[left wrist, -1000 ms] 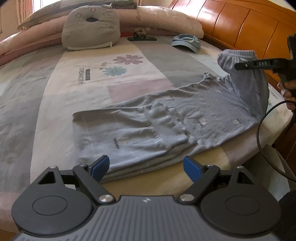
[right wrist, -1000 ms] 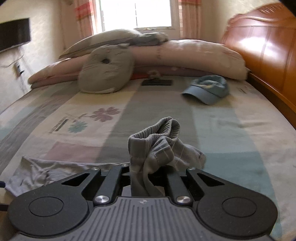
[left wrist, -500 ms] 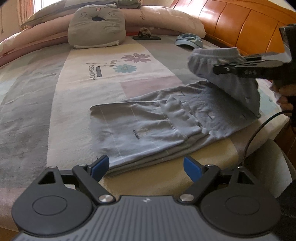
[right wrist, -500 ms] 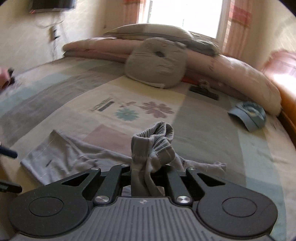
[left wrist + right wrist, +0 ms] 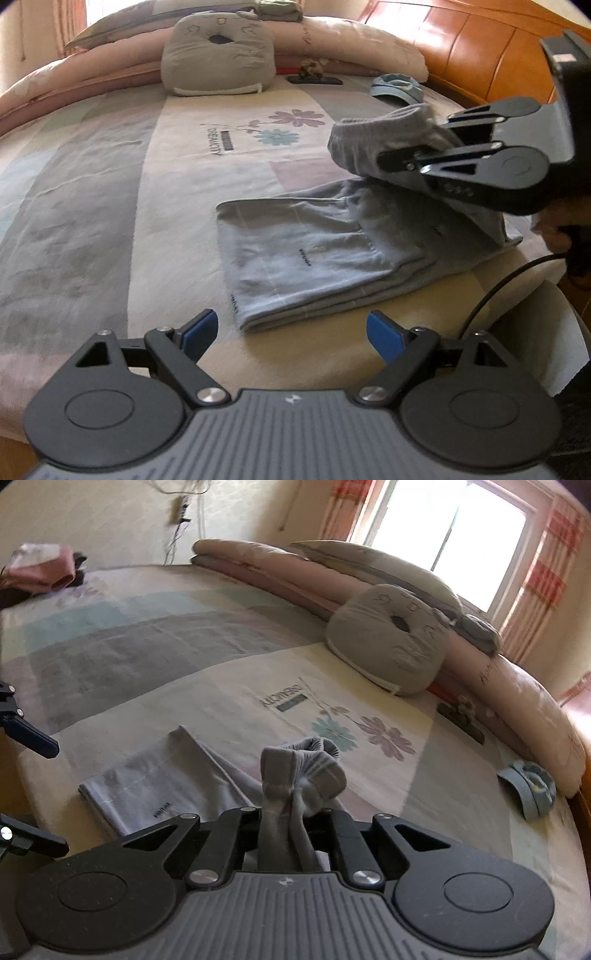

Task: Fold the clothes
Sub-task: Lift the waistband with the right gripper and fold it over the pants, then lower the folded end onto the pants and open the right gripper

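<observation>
Over the bed (image 5: 110,192), right tongs (image 5: 284,834) pinch the grey trousers' (image 5: 314,251) bunched cuff; left tongs (image 5: 288,336) gape wide, empty.

The trousers (image 5: 314,254) ahead of the left gripper (image 5: 291,336) are soft matt grey knit cloth, with a ribbed cuff (image 5: 306,760) bunched between the right gripper's (image 5: 295,823) matt black plastic fingers. Its pivot screws look like shiny metal. The bedspread (image 5: 110,192) beneath is matt printed cloth; the headboard (image 5: 472,51) beyond is glossy varnished wood.
</observation>
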`<state>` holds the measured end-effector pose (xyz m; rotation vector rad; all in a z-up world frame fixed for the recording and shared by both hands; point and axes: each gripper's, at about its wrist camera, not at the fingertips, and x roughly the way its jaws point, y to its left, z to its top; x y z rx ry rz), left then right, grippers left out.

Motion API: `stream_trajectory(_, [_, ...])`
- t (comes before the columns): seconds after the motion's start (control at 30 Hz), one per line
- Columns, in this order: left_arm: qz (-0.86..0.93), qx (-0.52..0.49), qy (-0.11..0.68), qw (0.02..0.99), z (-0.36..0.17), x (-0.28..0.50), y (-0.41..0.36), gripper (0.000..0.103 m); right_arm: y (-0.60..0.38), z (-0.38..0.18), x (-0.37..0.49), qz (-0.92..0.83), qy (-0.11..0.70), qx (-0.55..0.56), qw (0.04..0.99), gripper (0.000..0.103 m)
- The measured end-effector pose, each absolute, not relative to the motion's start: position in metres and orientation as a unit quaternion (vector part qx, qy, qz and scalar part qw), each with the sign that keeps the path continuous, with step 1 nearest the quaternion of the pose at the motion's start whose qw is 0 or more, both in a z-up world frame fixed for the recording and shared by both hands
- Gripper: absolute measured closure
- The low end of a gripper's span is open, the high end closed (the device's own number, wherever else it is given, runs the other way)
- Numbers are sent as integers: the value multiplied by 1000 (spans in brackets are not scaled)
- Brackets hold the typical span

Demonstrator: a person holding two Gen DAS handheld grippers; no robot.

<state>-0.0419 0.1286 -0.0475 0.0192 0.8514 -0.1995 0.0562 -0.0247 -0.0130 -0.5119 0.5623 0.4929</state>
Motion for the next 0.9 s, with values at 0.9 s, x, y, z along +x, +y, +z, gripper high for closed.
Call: stream_trajectory(0.9, [-47, -27, 405, 913, -43, -64, 145, 15, 56, -36, 64, 304, 281, -299, 860, 89])
